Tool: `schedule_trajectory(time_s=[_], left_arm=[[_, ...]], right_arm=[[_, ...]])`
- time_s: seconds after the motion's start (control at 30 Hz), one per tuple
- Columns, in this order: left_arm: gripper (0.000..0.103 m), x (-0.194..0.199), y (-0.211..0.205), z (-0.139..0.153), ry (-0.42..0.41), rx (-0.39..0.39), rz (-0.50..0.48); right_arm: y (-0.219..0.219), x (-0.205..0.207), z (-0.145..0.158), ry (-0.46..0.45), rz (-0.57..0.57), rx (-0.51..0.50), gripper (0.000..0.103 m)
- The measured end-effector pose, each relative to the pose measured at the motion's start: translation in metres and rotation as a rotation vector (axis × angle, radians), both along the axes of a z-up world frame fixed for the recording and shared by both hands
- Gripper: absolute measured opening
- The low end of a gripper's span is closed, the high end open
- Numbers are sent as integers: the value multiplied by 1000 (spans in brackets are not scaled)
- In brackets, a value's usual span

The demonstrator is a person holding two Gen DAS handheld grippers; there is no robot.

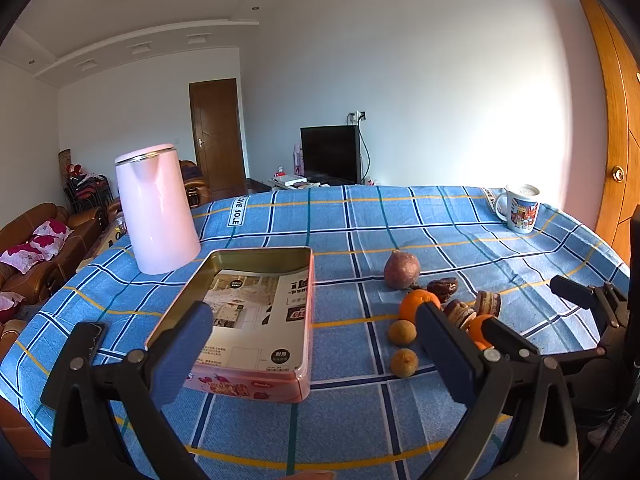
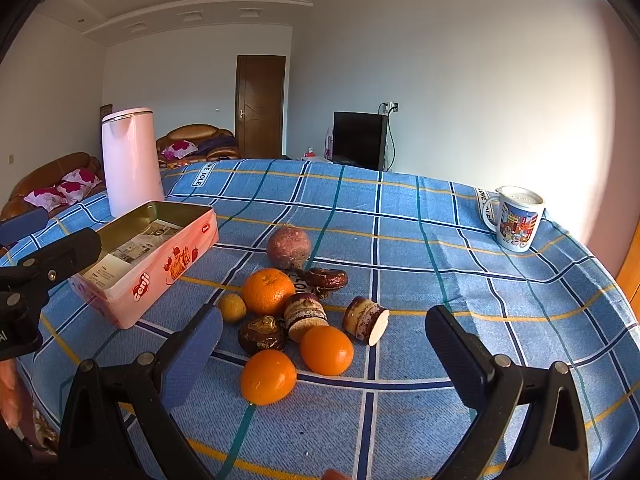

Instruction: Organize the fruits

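Fruit loose on desk, tin (image 2: 160, 264) holds only a paper sheet (image 1: 256, 296).

Three oranges (image 2: 267, 291), two small yellowish fruits (image 1: 402, 333) and a purple fruit (image 2: 289, 247) cluster mid-desk with brown shells, just beside the pink tin toward the left edge. Left tool (image 1: 312, 344) and right tool (image 2: 324, 338) both wide open, empty. Kettle (image 1: 154, 208) far-left, mug (image 2: 516, 218) far-right corner.

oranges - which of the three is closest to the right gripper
The orange lowest in the right wrist view, just ahead of the open right gripper; the other two lie farther back.
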State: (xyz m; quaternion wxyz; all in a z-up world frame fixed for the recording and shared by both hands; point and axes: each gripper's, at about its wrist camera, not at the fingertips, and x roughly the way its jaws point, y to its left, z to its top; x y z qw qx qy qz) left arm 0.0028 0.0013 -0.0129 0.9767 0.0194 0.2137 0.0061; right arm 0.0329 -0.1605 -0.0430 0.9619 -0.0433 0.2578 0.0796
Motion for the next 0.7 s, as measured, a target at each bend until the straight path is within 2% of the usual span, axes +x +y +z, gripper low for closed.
schedule_trajectory(time_s=[0.43,0.7], left_arm=[[103,0,0,0,1,2,0],[103,-1,-3,-18,10,13,-3]], right_arm=[[-1,0,-2,5,2,-1,102],[-9,-5,-12,14,8,21,102]])
